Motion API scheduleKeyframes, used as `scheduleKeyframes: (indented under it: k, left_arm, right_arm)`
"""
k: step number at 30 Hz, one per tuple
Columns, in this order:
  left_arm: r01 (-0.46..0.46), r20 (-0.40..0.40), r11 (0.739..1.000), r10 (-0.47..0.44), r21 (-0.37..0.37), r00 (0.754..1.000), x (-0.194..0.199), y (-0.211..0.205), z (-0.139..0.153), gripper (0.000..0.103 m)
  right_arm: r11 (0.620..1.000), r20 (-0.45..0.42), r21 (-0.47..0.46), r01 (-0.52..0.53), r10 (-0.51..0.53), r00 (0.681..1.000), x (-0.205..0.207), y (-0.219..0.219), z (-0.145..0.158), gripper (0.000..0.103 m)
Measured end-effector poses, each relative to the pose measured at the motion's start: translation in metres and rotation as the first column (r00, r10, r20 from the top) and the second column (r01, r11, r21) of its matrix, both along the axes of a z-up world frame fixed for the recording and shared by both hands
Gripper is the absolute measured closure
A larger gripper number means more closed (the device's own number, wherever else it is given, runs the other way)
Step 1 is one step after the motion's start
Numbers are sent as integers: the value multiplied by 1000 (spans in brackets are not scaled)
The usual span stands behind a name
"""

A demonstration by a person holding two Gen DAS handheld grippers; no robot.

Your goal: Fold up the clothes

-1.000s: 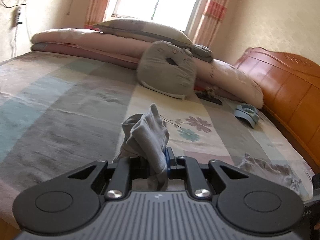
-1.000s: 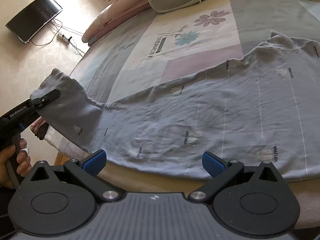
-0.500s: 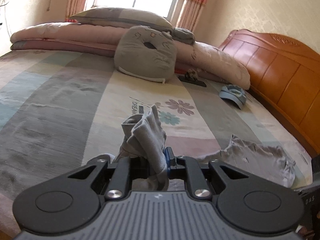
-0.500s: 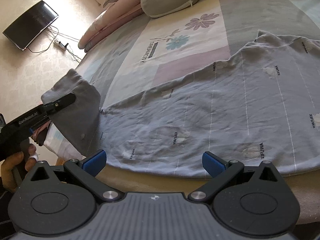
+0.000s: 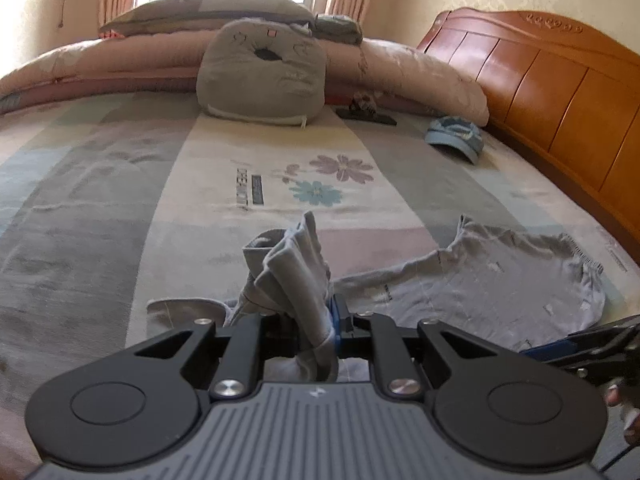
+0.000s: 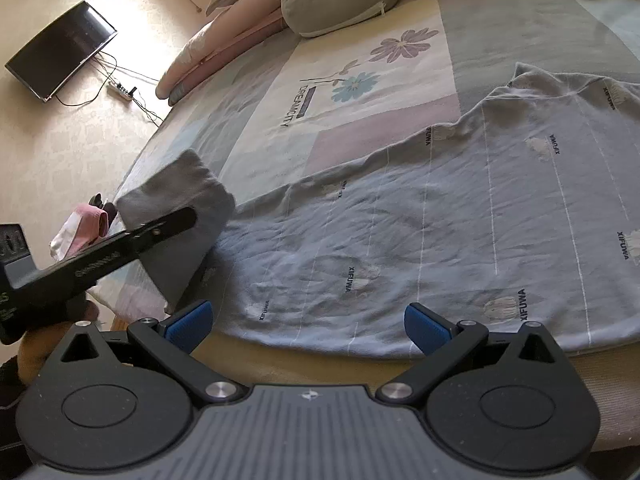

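Observation:
A grey long-sleeved shirt [image 6: 460, 220] with small printed labels lies spread flat across the near part of the bed. Its left sleeve [image 5: 292, 268] is bunched up between the pads of my left gripper [image 5: 320, 328], which is shut on it. From the right wrist view that left gripper [image 6: 176, 220] holds the sleeve end [image 6: 176, 196] lifted and folded in over the shirt's left edge. My right gripper [image 6: 308, 322] stands open just short of the shirt's near hem, nothing between its blue pads. The shirt body [image 5: 500, 280] shows to the right in the left wrist view.
A grey cushion [image 5: 260, 76], rolled quilts [image 5: 420, 72] and pillows line the far side of the bed. A blue cap [image 5: 456, 138] and a dark flat object [image 5: 366, 114] lie near the wooden headboard [image 5: 560, 92]. A TV [image 6: 60, 52] and power strip [image 6: 120, 90] are on the floor at left.
My left gripper has carried the sleeve inward toward the shirt body and lower, folding it over the shirt's left edge. The right gripper has stayed where it was, still open.

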State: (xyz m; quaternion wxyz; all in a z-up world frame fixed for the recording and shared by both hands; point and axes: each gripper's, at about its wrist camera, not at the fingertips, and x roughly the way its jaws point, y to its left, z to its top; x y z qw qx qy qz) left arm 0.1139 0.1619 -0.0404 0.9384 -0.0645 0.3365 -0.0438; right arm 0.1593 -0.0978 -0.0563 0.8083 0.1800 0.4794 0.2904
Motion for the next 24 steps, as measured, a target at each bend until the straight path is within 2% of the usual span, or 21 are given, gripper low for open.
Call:
scheduleKeyframes:
  k: [5,8,10,12,16,18,20,21,24]
  left_arm:
    - [19,-52,1000,-18,17,998,10,-5,-17,89]
    - [37,-85,999,-38,-10,996,13,-5,-24,81]
    - [69,-85,997,-72,-36,994,12,-6,-25,73]
    - [100,-76,993,-104,-59,992,11,-6,-23,62]
    - [154,-17,980,-157,-129,987,2,1,-12,58]
    - [176,36,971,-172,-161,984,-5,10,-3,45]
    - [162,62,974,-154,-158,986,-9,20,3,38]
    - [142,61,979,-134,-147,989,-10,24,5,38]
    - [67,5,992,-67,-103,998,-5,39,-1,38]
  right_arm:
    - [1000,-1,-2,8,-8,1000,0,-4,0,0]
    - [1000,-2,-6,18,-18,1000,0,-7,0,0]
    - [1000,-4,-7,25,-25,1000,1,-8,-1,0]
    - [1000,-8,-7,29,-29,1000,2,-9,-1,0]
    - [999,-9,-6,34,-34,999,3,-11,-2,0]
    - [999,-8,-6,34,-34,999,3,-11,-2,0]
    - [999,-9,-6,38,-38,999,3,-13,-2,0]
    - [999,-11,-6,41,-41,999,3,-14,-2,0]
    - [999,-13,-5,47,-47,999,4,-14,-3,0]
